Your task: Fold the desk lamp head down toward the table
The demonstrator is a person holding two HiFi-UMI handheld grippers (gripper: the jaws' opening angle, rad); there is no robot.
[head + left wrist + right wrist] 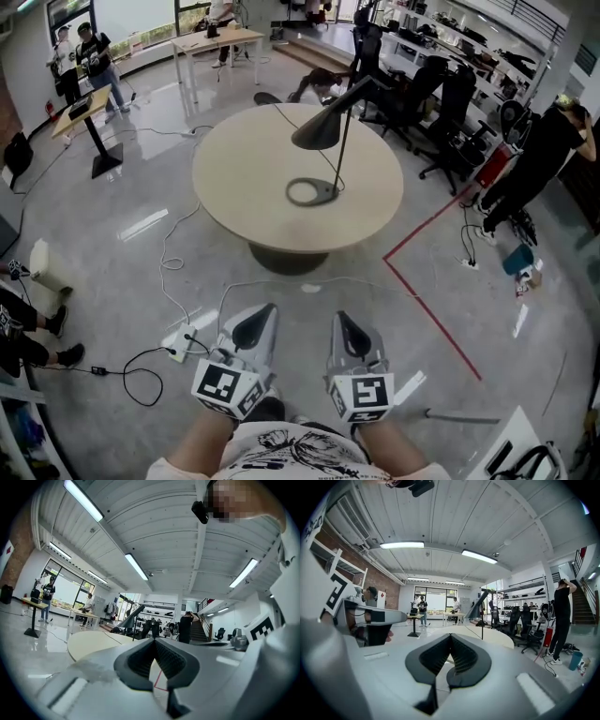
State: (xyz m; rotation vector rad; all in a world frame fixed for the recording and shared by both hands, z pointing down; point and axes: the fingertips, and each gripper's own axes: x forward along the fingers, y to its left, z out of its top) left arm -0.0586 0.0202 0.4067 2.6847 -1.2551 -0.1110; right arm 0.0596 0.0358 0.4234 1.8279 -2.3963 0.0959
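From the head view, the desk lamp is standing on the round table with its head raised. The left gripper and right gripper are hovering well apart from it. In the left gripper view, the jaws are pressing together on nothing. In the right gripper view, likewise clenched and empty.

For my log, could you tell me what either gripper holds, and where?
Nothing: left gripper and right gripper are shut, empty, far from the black desk lamp.

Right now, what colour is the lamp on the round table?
The lamp is black all over. The head view shows it best.
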